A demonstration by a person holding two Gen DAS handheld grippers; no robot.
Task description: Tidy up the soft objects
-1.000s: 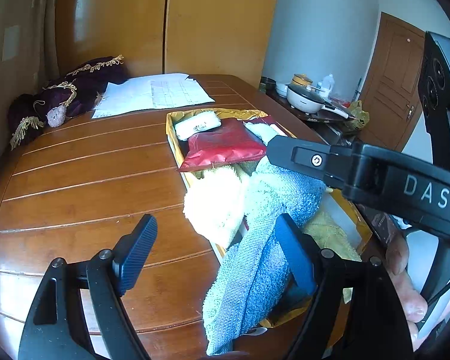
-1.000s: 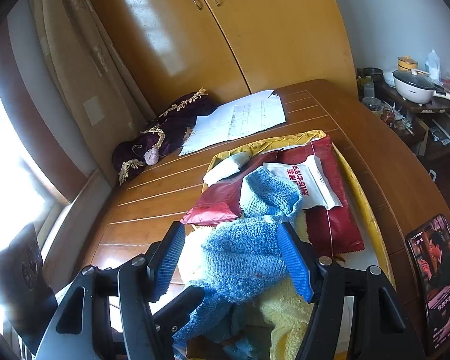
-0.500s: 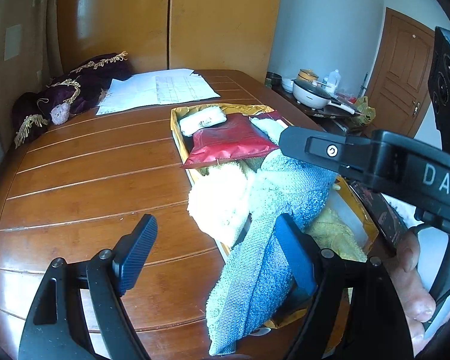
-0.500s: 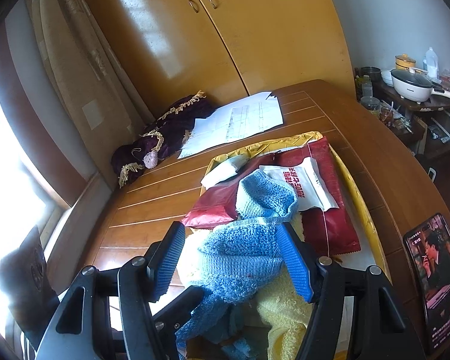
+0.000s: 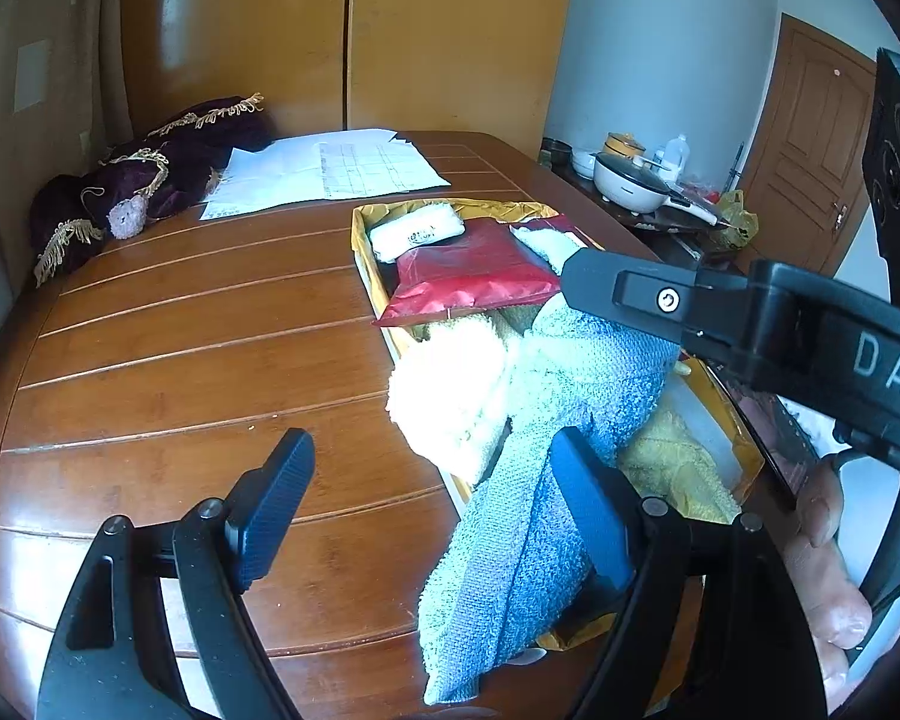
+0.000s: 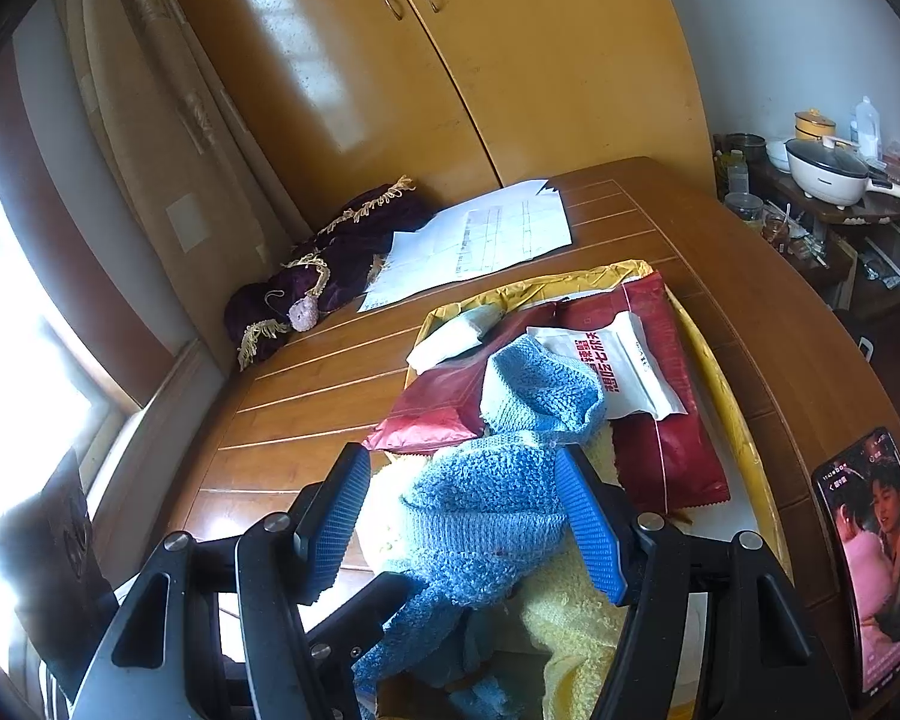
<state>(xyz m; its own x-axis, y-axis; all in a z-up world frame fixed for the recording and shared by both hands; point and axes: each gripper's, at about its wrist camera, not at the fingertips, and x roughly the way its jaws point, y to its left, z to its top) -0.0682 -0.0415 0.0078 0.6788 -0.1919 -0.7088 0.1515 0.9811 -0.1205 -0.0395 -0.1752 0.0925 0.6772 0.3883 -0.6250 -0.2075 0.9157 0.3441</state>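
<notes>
A fluffy blue towel (image 6: 498, 516) lies half in and half out of the flat yellow cardboard box (image 5: 744, 450) on the brown wooden table (image 5: 180, 360). One end spills over the box edge and hangs down toward the table.

The right gripper (image 6: 462, 516) has its blue pads wide apart, one on each side of the towel's bunched top. It is not squeezing the towel, but it looks lined up to grab that thick lump, which is the easiest part to catch.

The left gripper (image 5: 432, 516) is wide open too and holds nothing. Its right pad sits close by the hanging end, maybe to help tuck it in.

A soft cream towel (image 5: 456, 396) and a yellow towel (image 5: 678, 468) sit in the box beside a shiny red packet (image 5: 468, 282). The box seems to be where soft things go.
</notes>
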